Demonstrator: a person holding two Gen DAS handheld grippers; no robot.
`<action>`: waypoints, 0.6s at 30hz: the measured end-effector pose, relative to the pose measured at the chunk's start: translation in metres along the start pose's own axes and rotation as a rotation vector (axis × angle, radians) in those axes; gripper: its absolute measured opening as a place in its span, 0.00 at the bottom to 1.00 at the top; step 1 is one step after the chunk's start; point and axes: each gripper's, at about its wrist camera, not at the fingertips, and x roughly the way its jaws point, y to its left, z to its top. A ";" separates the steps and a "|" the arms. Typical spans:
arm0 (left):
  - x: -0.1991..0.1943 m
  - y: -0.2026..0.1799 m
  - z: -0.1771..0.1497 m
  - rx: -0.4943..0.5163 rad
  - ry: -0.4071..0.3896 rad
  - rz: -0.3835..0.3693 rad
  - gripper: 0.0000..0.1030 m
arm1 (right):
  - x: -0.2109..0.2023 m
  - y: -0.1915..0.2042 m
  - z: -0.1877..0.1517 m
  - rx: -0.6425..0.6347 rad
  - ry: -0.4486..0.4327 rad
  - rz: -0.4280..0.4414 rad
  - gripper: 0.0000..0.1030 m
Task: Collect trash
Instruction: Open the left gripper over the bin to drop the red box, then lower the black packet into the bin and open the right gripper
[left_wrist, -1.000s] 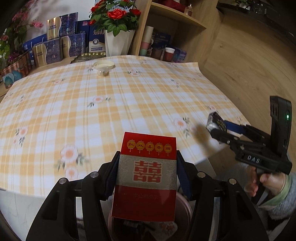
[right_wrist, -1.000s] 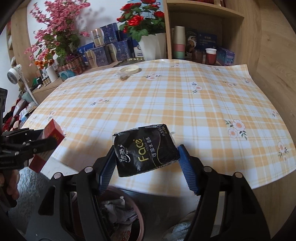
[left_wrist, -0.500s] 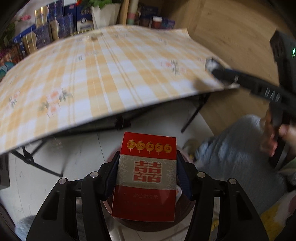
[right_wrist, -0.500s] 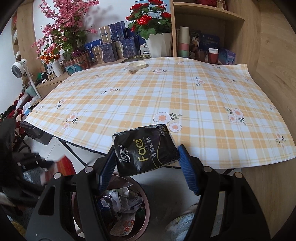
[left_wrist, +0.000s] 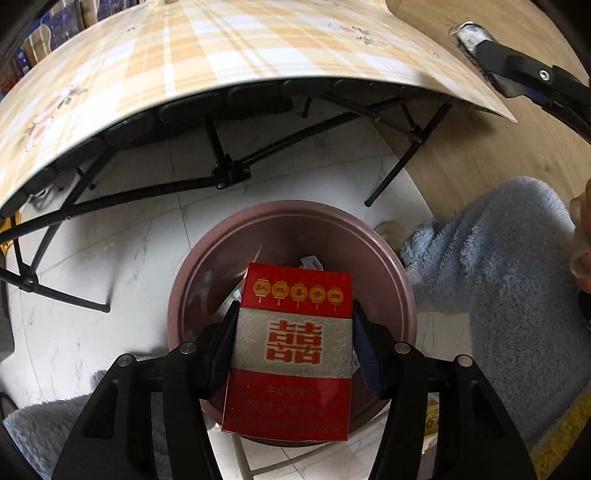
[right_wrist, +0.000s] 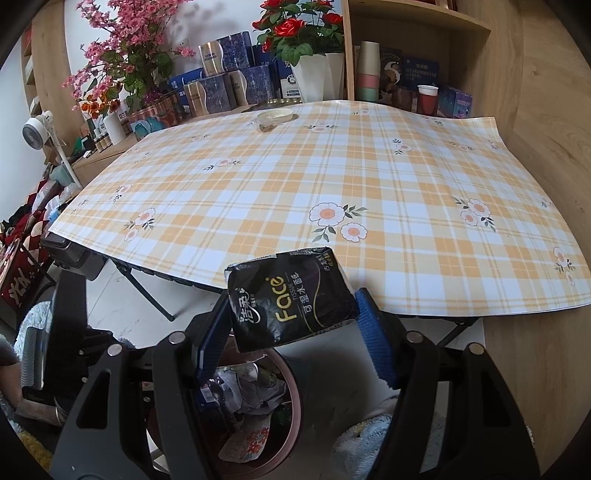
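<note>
Red cardboard filled the left wrist view: the cigarette pack (left_wrist: 291, 350) sat clamped between the left gripper (left_wrist: 293, 343) pads, hanging right over the mouth of the pink trash bin (left_wrist: 184, 288) on the floor beside the folding table (left_wrist: 221, 48). The right gripper (right_wrist: 291, 314) was closed on the black tissue packet (right_wrist: 290, 299), near the table edge with the bin just below. Best bet here, I'd say: open the left straight down over the middle, then bring the right over before letting go.
</note>
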 end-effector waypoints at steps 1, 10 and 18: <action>0.002 0.001 0.000 -0.002 0.005 -0.002 0.54 | 0.000 -0.001 -0.001 0.001 0.001 -0.001 0.64; 0.006 0.005 0.001 -0.027 0.023 -0.004 0.61 | 0.004 0.000 -0.004 0.006 0.019 0.002 0.65; -0.019 0.008 0.003 -0.064 -0.072 0.037 0.88 | 0.006 0.009 -0.006 -0.016 0.030 0.007 0.65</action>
